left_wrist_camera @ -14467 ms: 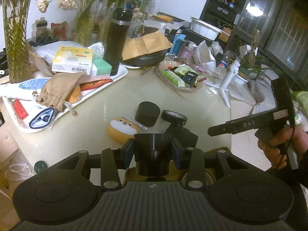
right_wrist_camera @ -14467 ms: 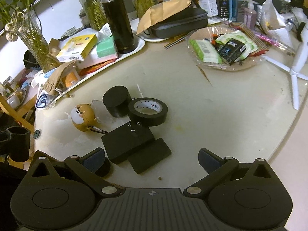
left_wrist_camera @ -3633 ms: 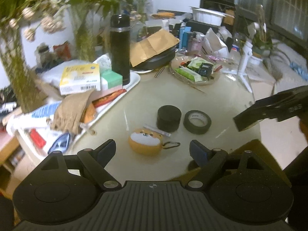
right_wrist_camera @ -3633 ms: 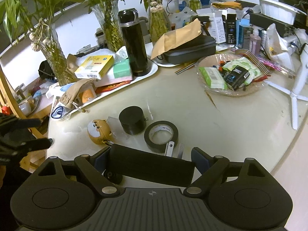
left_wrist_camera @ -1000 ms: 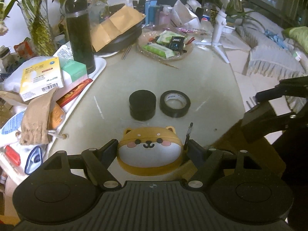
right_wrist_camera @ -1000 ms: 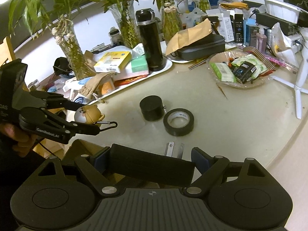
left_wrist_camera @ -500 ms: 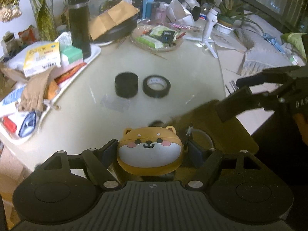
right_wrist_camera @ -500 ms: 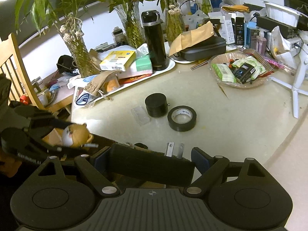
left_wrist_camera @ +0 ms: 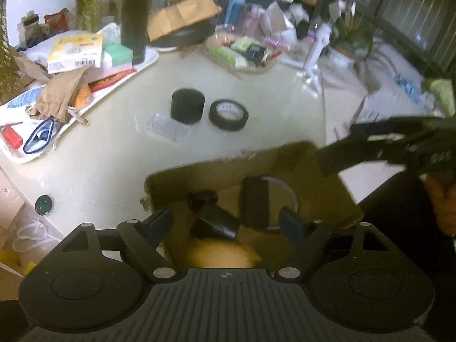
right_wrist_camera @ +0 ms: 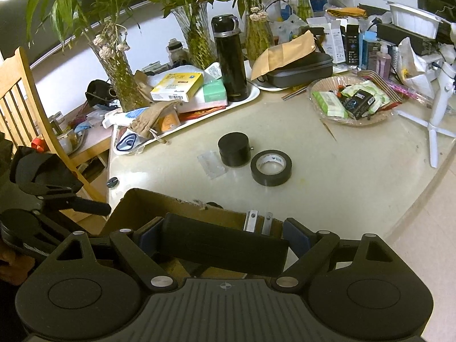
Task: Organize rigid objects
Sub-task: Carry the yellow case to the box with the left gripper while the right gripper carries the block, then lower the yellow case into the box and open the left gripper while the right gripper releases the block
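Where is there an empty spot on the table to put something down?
The table is bare right of the tape roll, between the snack bowl and the near edge, and between the white tray and black cylinder. It's crowded along the back: flask, vases, boxes.

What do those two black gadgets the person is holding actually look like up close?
Each is a matte black plastic tool. The left gripper and right gripper share a ribbed body, two round discs, silver screws, angular linkage arms and two fingers with dark blue pads. Pale lettering, too blurred to read, marks the right gripper's side in the left view. No cables show.
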